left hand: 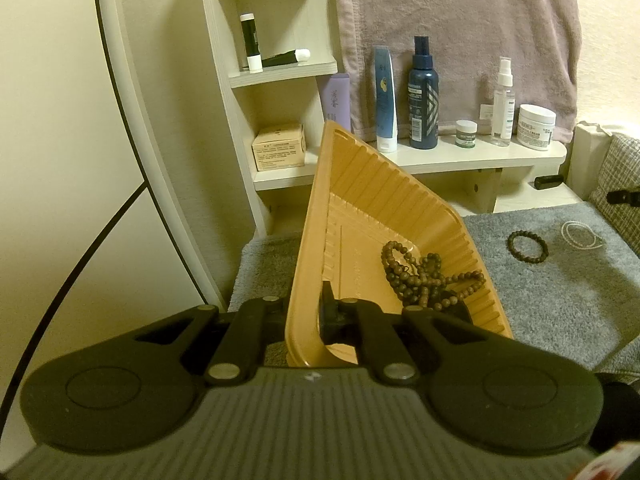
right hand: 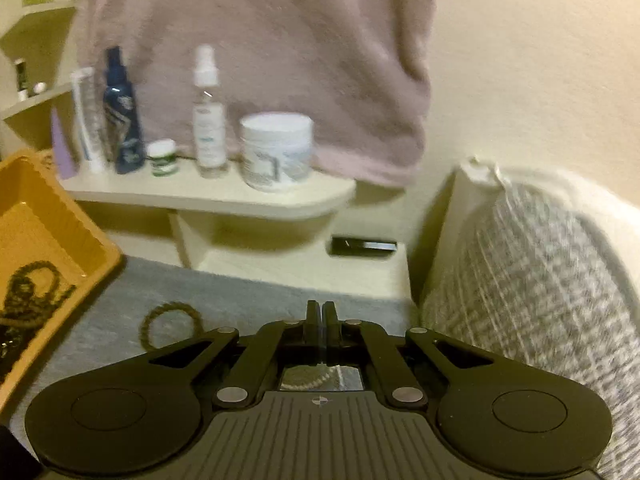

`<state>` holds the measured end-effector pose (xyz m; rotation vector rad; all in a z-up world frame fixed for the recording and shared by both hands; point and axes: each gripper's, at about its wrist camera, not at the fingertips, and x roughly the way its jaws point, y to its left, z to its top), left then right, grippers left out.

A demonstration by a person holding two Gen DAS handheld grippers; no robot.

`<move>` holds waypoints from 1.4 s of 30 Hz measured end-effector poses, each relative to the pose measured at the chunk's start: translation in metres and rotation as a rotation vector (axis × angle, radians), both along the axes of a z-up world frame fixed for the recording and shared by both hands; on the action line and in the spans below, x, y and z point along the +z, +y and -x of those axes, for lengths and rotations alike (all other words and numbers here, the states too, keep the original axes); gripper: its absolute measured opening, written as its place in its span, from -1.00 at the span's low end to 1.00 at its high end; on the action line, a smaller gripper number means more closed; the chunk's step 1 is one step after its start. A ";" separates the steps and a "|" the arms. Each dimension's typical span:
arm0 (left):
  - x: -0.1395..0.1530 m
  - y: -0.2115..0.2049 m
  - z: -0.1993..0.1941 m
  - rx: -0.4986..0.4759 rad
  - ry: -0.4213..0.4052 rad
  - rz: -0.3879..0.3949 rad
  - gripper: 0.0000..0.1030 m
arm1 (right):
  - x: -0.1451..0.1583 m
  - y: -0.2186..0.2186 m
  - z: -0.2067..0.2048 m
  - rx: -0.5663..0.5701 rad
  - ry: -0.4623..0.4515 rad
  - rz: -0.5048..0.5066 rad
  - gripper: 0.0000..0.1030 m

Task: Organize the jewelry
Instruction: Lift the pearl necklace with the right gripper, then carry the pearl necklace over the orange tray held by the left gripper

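- The left gripper (left hand: 306,312) has its jaws clamped on the near wall of an orange tray (left hand: 360,184), one finger outside the wall and one inside, and holds the tray tilted up off the grey mat (left hand: 560,296).
- A long string of brown beads (left hand: 424,276) lies bunched in the low corner of the tray, close to the inner finger.
- On the mat to the right of the tray lies a dark bead bracelet (left hand: 527,246), and just beyond it a thin pale chain (left hand: 582,236); the two are apart from each other and from the tray.
- The right gripper (right hand: 321,316) has its jaws pressed together above the mat. A short run of pale beads (right hand: 316,380) shows under the gripper body behind the fingers; whether the jaws pinch it cannot be told.
- In the right wrist view, the dark bracelet (right hand: 170,326) lies on the mat just left of the fingers, and the tray (right hand: 60,232) with its beads (right hand: 28,300) fills the left edge.
- Behind the mat, a white shelf (left hand: 480,156) carries bottles and jars, among them a dark blue spray bottle (left hand: 423,96) and a white cream jar (left hand: 536,126), with a pinkish towel (left hand: 460,20) hanging behind them.
- A grey-checked cushion (right hand: 540,280) sits at the right of the mat.
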<state>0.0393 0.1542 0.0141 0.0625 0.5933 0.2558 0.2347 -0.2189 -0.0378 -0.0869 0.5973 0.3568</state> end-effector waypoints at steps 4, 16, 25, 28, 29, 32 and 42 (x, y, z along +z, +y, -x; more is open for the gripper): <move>0.001 0.000 0.000 0.001 0.000 0.004 -0.88 | -0.020 -0.004 -0.014 -0.009 0.060 -0.002 -0.98; 0.001 0.000 0.000 0.002 0.001 0.004 -0.88 | -0.057 0.006 -0.034 -0.003 0.111 0.032 -0.42; 0.000 0.001 0.001 0.005 -0.001 0.009 -0.88 | -0.054 0.012 -0.030 0.030 0.091 0.094 -0.96; 0.000 0.001 0.001 0.004 -0.001 0.009 -0.88 | -0.045 0.011 -0.019 0.040 0.058 0.096 -0.96; 0.000 0.001 0.001 0.004 -0.001 0.010 -0.88 | -0.040 0.009 -0.016 0.039 0.047 0.088 -0.96; 0.000 0.001 0.002 0.004 -0.002 0.008 -0.88 | -0.025 0.007 -0.005 0.044 0.010 0.073 -0.96; -0.001 0.002 0.002 0.003 -0.003 0.010 -0.88 | 0.034 0.013 0.021 0.098 -0.116 0.054 -0.96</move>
